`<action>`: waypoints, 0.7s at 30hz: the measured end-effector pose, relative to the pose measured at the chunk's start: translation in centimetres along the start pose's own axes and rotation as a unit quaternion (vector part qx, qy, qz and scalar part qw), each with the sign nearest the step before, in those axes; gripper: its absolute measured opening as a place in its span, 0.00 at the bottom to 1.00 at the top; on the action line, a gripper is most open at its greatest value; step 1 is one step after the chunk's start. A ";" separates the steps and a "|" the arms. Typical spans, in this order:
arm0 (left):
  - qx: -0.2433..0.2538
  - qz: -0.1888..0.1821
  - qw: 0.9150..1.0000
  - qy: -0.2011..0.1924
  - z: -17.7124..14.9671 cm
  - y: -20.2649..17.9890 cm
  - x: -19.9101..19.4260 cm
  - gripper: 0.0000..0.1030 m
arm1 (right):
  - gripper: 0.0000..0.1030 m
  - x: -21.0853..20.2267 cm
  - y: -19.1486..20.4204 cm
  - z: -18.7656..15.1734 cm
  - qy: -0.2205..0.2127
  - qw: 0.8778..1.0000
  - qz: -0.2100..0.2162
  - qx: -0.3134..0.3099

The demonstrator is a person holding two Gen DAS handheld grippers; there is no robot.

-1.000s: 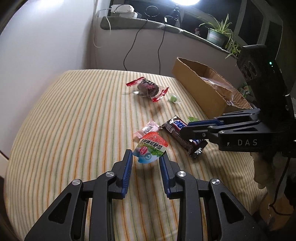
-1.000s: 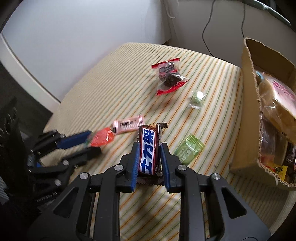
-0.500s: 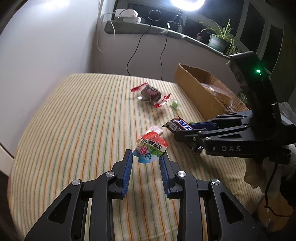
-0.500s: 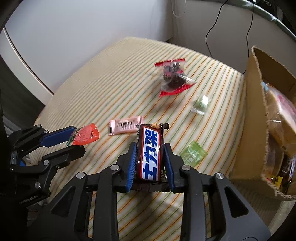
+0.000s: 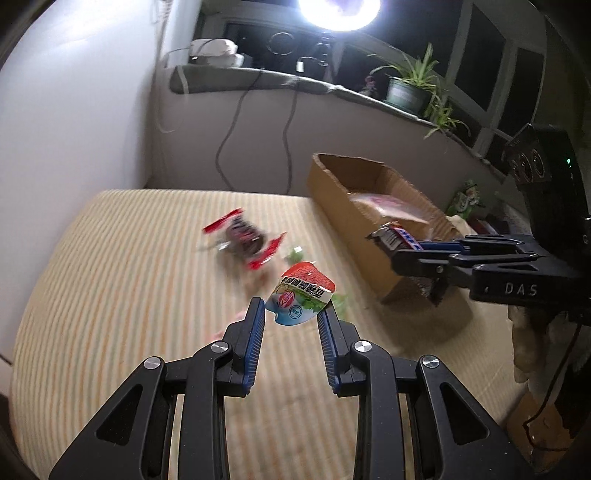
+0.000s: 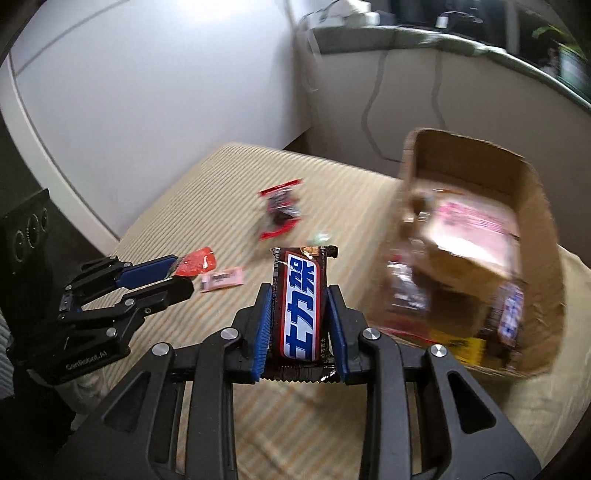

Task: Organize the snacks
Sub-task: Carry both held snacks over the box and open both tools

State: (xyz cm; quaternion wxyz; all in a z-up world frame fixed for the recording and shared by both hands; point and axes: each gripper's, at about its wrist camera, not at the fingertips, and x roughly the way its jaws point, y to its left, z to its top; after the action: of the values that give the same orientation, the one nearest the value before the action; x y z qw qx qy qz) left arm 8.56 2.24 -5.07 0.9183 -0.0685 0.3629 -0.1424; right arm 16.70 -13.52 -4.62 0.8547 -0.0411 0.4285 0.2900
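Note:
My left gripper (image 5: 293, 314) is shut on a small jelly cup (image 5: 301, 301) with a red, white and blue lid, held above the striped bed cover (image 5: 110, 295). My right gripper (image 6: 297, 295) is shut on a brown chocolate bar (image 6: 301, 306) with blue-and-white lettering, lifted off the cover near the open cardboard box (image 6: 535, 206). From the left wrist view the right gripper (image 5: 399, 247) holds the bar (image 5: 395, 236) at the box's near wall (image 5: 354, 229). From the right wrist view the left gripper (image 6: 177, 271) shows at left with the cup (image 6: 195, 262).
A red-ended dark snack packet (image 5: 243, 242) and small green candies (image 5: 295, 254) lie mid-cover; a pink wrapped sweet (image 6: 221, 278) lies near the left gripper. The box holds several packets (image 6: 465, 229). Cables, a potted plant (image 5: 406, 92) and a bright lamp (image 5: 338, 11) line the sill behind.
Both grippers rose off the cover with their snacks and moved toward the cardboard box. The chocolate bar now hangs by the box's near wall.

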 end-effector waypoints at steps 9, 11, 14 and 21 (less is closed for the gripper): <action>0.026 -0.022 0.999 -0.008 2.9 -3.6 2.3 0.27 | 0.29 -3.6 -7.4 -0.1 -0.032 0.997 -0.042 0.055; 0.032 -0.025 0.999 -0.011 3.9 -4.3 2.9 0.27 | 0.29 -4.1 -8.5 0.0 -0.037 0.996 -0.046 0.061; 0.041 -0.027 0.999 -0.012 5.1 -5.2 3.9 0.27 | 0.29 -4.3 -9.8 0.4 -0.043 0.995 -0.053 0.068; 0.057 -0.028 0.998 -0.009 8.5 -6.8 7.4 0.27 | 0.29 -3.0 -13.1 1.7 -0.041 0.993 -0.065 0.084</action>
State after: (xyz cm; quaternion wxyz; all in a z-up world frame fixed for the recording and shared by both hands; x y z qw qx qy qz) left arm 18.07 -6.31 -2.13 0.9195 -0.0277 0.3440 -0.1881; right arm 23.47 -25.23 -3.65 0.8890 0.0154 0.4127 0.1980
